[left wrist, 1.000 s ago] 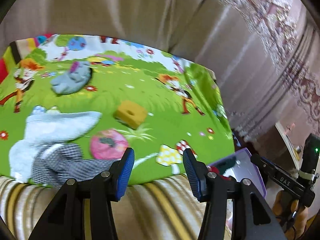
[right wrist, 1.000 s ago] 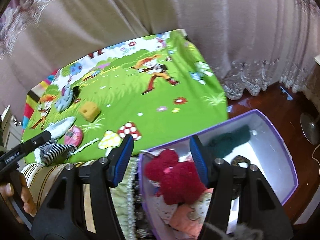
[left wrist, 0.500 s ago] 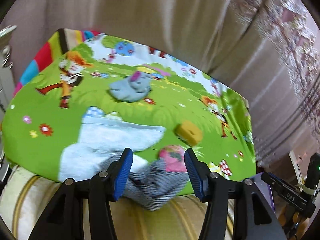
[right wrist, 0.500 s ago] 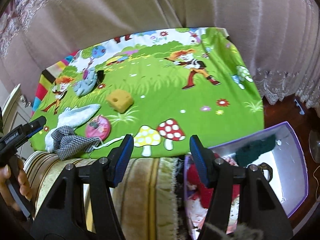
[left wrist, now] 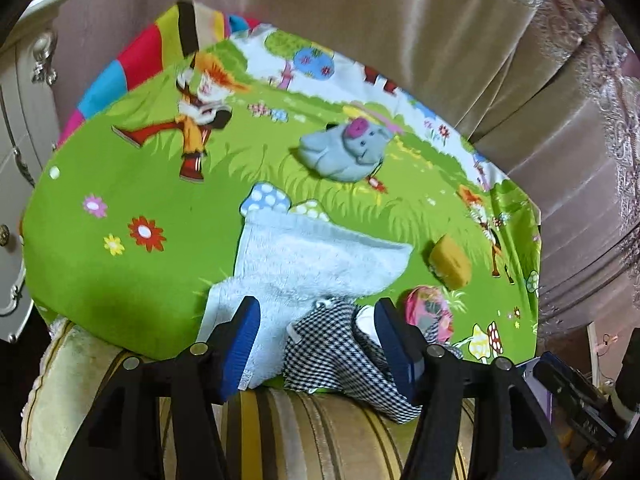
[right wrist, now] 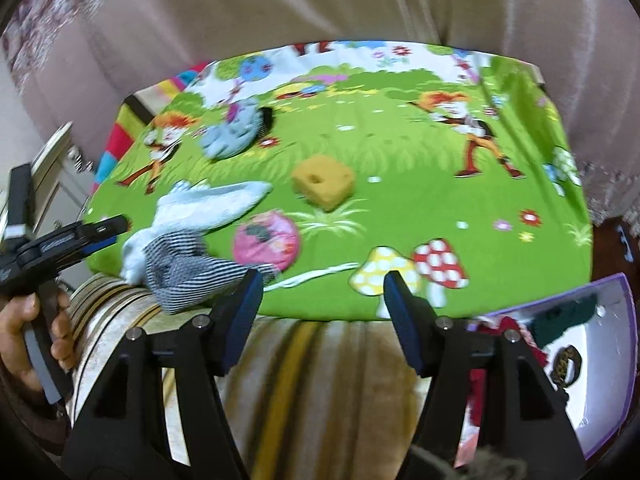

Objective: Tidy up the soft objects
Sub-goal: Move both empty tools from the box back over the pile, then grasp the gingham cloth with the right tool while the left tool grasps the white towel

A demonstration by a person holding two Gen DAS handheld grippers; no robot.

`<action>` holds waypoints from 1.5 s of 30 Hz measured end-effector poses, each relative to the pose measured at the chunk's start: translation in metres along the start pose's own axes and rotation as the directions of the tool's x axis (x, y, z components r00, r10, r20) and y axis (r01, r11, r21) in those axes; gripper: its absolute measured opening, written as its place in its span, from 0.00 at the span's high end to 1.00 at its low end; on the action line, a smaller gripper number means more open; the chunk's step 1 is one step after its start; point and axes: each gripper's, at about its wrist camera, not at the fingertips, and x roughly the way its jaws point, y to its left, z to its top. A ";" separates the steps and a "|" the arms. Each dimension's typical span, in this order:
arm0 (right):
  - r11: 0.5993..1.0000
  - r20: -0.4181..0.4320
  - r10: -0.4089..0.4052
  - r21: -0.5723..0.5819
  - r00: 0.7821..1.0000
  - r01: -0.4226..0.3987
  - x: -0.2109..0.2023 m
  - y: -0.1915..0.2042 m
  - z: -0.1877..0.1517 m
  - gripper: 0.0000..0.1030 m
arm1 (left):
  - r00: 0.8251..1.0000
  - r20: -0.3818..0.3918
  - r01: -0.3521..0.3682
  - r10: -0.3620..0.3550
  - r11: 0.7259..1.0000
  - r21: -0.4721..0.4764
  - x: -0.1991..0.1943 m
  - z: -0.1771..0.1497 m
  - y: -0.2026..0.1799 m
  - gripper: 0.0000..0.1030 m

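A checked black-and-white cloth (left wrist: pixel 340 348) lies over the near edge of the green cartoon sheet (left wrist: pixel 120 272), on top of a pale blue towel (left wrist: pixel 308 264). My left gripper (left wrist: pixel 318 340) is open, its fingers straddling the checked cloth without closing. A pink round pouch (left wrist: pixel 428 314), a yellow sponge (left wrist: pixel 450 262) and a grey plush toy (left wrist: pixel 344 152) lie further on. My right gripper (right wrist: pixel 322 300) is open and empty above the sheet's near edge, with the pouch (right wrist: pixel 266 242), sponge (right wrist: pixel 324 184), towel (right wrist: pixel 208 204) and checked cloth (right wrist: pixel 184 266) to its left.
A purple box (right wrist: pixel 616 364) holding red and dark green soft items stands low at the right. A striped cushion (right wrist: pixel 304 372) runs under the sheet's near edge. Curtains (right wrist: pixel 280 4) hang behind. A white cabinet (left wrist: pixel 20 128) stands at the left.
My left gripper has swung left and come in over the checked cloth and towel. My right gripper has turned left away from the purple box toward the sheet.
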 end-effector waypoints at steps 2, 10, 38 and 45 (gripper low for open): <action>0.999 -0.013 0.024 -0.023 1.000 -0.025 0.006 0.013 0.000 0.31 | 1.000 -0.024 -0.003 0.003 1.000 -0.006 0.006 0.002 0.002 0.40; 0.972 -0.076 0.146 -0.175 0.986 -0.158 0.027 0.075 -0.001 0.21 | 0.995 -0.101 -0.018 0.016 1.000 -0.023 0.032 0.018 0.006 0.30; 0.940 -0.222 0.096 -0.301 0.970 -0.162 0.110 0.140 0.005 0.15 | 0.989 -0.113 -0.074 0.097 0.978 0.197 0.078 0.029 -0.020 0.88; 0.943 -0.236 0.080 -0.296 0.968 -0.150 0.129 0.146 0.007 0.42 | 1.000 0.020 -0.007 0.006 0.999 0.041 0.047 0.030 0.006 0.89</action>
